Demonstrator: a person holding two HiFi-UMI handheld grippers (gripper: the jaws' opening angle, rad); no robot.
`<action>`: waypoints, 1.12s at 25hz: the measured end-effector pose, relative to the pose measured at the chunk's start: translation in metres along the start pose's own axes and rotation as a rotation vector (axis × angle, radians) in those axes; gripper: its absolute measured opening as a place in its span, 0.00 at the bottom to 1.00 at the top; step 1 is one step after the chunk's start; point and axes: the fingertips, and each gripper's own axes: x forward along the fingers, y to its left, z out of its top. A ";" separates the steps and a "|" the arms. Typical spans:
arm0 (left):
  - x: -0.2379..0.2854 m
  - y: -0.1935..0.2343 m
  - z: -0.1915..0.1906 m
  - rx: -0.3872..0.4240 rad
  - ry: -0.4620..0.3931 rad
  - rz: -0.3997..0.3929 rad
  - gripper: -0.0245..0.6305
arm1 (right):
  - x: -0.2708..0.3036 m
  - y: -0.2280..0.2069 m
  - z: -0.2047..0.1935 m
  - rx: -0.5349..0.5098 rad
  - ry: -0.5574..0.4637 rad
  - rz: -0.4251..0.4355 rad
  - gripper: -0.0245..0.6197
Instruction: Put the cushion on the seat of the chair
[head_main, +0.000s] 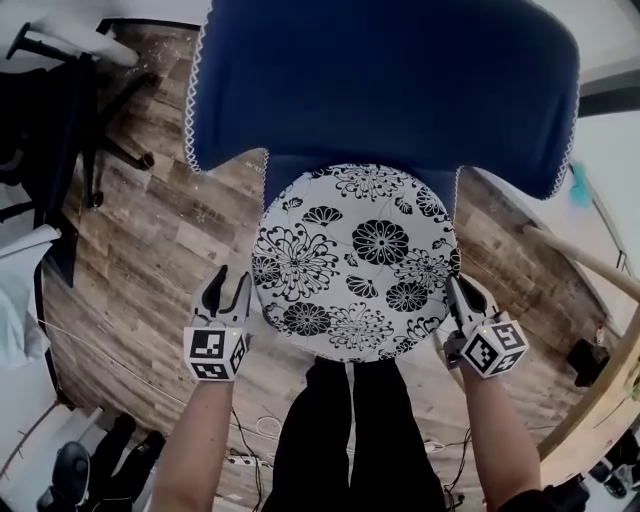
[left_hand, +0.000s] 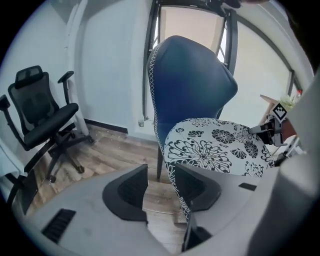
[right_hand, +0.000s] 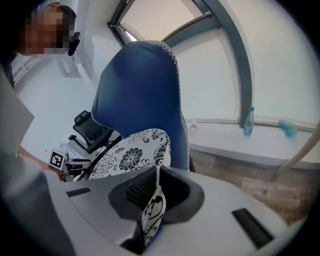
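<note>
Right gripper (head_main: 458, 292) pinches the edge of the round flowery cushion (head_main: 355, 260), which lies over the seat of the blue chair (head_main: 390, 80), and left gripper (head_main: 228, 286) sits beside it, jaws apart, holding nothing; it looks soft, light and bendy, so the edge is best to grab.

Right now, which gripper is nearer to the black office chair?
Left. The left gripper is on the side of the floral cushion facing the black office chair; the right gripper, clamped on the cushion's opposite edge, is farther off.
</note>
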 end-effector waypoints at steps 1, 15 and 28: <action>-0.002 0.003 0.003 0.009 -0.006 0.003 0.27 | 0.001 -0.002 -0.002 -0.003 0.007 -0.004 0.10; -0.029 0.001 0.034 0.009 -0.111 -0.006 0.27 | -0.002 -0.009 -0.002 -0.177 0.054 -0.109 0.26; -0.086 -0.035 0.081 0.006 -0.185 -0.039 0.27 | -0.062 0.064 0.061 -0.247 -0.127 -0.021 0.26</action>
